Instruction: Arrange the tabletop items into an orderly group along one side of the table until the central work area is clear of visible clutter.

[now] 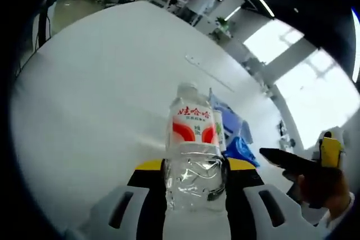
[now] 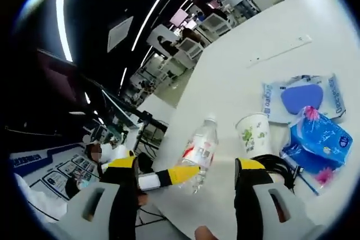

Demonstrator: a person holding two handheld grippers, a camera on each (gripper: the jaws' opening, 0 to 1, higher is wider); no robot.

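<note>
The left gripper (image 1: 194, 186) clamps a clear plastic water bottle with red-and-white label (image 1: 194, 150) upright between its jaws. The right gripper view adds a white paper cup (image 2: 254, 134) and blue wipe packets (image 2: 315, 133) just beyond the right gripper's (image 2: 185, 186) wide, empty jaws, on the white worktop (image 2: 225, 82).

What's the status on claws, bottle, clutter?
Left claw shut on water bottle. Right claw open, empty. Paper cup, blue packets beside bottle, nothing blocking.
</note>
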